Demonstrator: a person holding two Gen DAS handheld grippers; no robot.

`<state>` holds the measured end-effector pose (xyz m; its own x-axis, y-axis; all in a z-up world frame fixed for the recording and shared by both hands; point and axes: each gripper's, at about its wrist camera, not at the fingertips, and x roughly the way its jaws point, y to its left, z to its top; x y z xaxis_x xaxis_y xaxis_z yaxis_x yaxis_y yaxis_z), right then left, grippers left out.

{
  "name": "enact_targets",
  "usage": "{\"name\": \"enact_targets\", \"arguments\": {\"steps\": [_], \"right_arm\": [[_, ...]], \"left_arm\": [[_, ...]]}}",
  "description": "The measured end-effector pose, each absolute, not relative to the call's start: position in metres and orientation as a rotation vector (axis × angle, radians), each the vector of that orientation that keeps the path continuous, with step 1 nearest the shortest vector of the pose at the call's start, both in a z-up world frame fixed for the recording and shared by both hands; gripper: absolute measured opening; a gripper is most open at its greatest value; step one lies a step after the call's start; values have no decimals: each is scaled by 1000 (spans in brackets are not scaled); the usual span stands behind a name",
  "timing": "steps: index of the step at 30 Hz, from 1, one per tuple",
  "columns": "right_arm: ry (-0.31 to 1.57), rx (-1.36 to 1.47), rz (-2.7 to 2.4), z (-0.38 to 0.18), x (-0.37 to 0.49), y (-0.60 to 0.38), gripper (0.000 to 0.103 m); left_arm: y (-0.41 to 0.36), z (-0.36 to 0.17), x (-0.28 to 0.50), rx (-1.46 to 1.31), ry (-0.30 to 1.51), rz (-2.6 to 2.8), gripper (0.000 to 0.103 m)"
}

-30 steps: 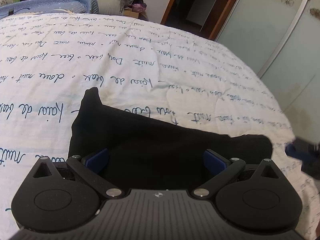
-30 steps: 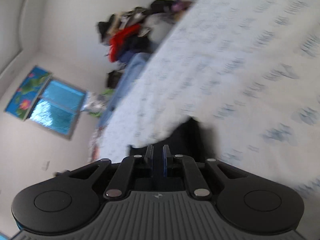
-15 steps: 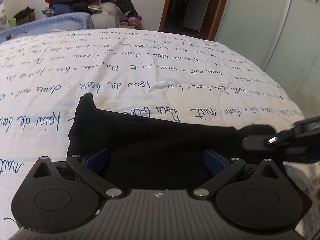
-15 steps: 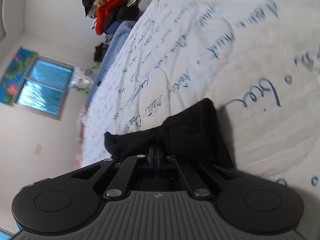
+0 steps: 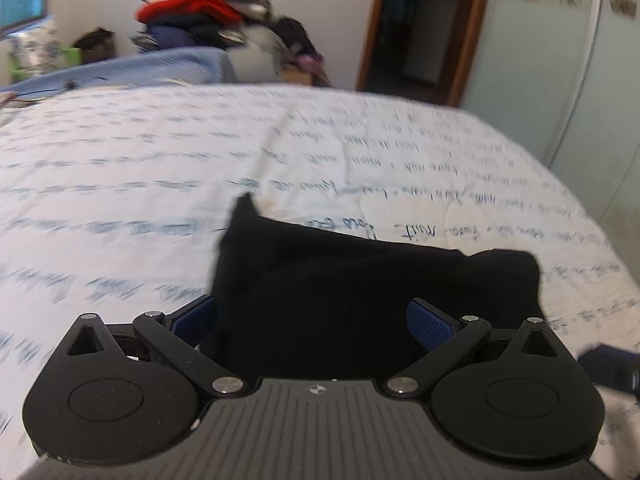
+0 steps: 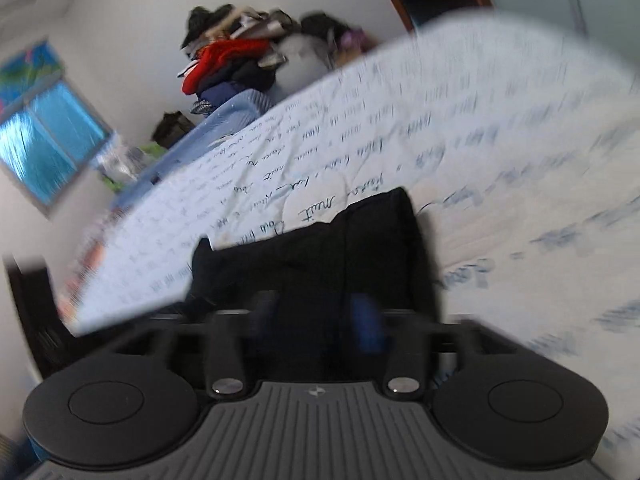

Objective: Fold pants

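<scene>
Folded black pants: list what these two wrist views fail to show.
- Black pants, left wrist view: near edge hidden behind the left claw.
- Pants, right wrist view: near part covered by the right claw, itself smeared by motion blur.
- Bedspread lettering: blurred, mostly unreadable.
- Clothes pile: blurred, items indistinct.

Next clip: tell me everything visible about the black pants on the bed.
The pants are plain black, of a soft, matte fabric, already folded into a compact, roughly rectangular bundle with layered edges. One corner sticks up in a small peak at the far left in the left wrist view. They lie flat on the white bedspread printed with blue handwriting, near its front edge. The left gripper stands open with the bundle behind its pads; the right gripper has just been opening, apparently off the cloth. Blur hides seams and pockets.
</scene>
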<state>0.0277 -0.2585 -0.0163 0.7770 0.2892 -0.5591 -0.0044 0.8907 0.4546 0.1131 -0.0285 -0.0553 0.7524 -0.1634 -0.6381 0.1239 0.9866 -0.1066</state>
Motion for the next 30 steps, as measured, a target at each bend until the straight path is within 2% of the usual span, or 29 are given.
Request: {"name": "enact_targets", "arguments": {"steps": [4,10,30], "right_arm": [[627,326,144,-13,-25,-245,90],[715,220,129,-29,-58,-220,90],[704,203,97,-39,-164,-171,90]], "left_arm": [[-13,-43,62,-112,681,-137,102],[-5,-50,16,-85,708,-101,102],[25,-58,-118,-47,678,-97,102]]}}
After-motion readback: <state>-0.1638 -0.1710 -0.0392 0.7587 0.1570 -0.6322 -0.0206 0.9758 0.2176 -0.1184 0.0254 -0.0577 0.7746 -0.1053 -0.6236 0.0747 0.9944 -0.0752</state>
